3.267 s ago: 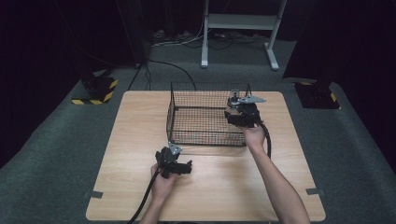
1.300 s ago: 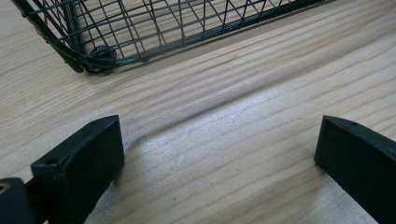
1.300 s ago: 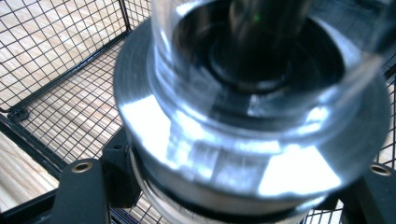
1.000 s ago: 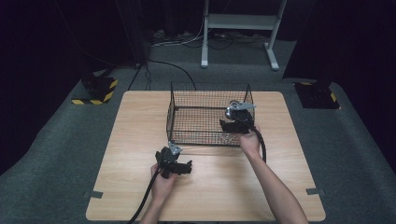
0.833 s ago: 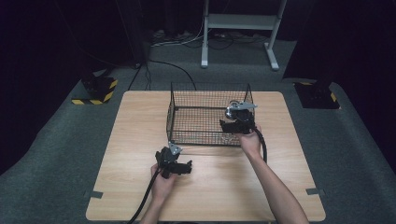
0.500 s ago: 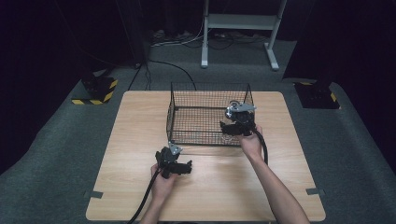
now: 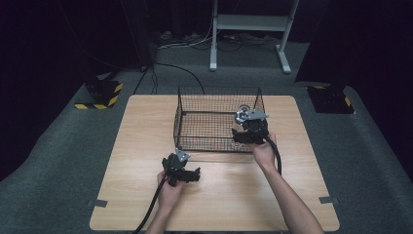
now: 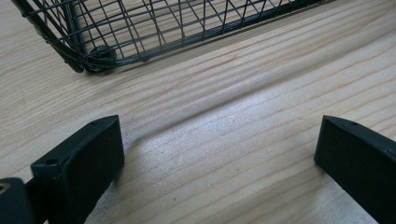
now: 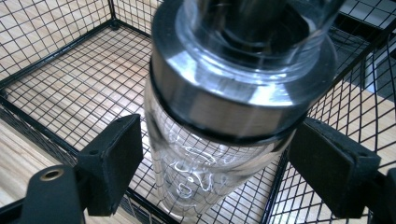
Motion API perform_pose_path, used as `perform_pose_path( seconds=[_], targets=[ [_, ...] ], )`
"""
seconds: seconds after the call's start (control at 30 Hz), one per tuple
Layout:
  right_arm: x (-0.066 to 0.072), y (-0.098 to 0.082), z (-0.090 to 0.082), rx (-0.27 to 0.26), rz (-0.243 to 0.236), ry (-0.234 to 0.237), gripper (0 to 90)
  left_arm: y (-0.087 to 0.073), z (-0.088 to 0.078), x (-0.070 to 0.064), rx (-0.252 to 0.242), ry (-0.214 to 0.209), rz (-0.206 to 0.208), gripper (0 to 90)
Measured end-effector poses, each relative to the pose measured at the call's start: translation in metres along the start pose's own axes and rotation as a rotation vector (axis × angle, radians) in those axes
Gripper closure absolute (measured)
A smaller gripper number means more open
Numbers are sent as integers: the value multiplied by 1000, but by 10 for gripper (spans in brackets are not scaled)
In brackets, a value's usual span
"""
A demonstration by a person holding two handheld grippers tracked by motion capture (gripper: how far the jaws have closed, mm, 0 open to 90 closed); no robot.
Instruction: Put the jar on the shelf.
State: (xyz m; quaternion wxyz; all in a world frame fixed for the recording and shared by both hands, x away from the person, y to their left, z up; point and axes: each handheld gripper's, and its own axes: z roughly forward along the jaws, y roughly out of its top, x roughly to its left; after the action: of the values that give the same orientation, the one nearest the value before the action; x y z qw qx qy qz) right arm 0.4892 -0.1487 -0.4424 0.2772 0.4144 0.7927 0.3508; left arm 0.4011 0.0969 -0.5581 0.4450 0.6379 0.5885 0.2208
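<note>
Bottle, clear glass with a steel collar, stands between the jaws of the right gripper in the middle of the right gripper view, inside the wire basket close to its right wall. Its long axis runs upright, the neck toward the top of that frame and the base on the mesh floor. The jaws have just been opening; the left pad stands clear of the glass, while the right one sits close under the collar, so I judge the bottle released. In the high view this gripper hangs over the basket's right end, right of centre. The left gripper lies lower left of it on the wooden table, jaws spread wide and holding nothing. Drawing straight back toward the bottom of the frame looks likeliest to spare the collar.
</note>
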Motion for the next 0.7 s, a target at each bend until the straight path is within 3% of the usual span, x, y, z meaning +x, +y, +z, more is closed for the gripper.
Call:
perform_pose_path(
  seconds=[0.7],
  targets=[
    [-3,-15,-10,-11,23,8,191,0,0,0,0,0,0,15]
  ],
)
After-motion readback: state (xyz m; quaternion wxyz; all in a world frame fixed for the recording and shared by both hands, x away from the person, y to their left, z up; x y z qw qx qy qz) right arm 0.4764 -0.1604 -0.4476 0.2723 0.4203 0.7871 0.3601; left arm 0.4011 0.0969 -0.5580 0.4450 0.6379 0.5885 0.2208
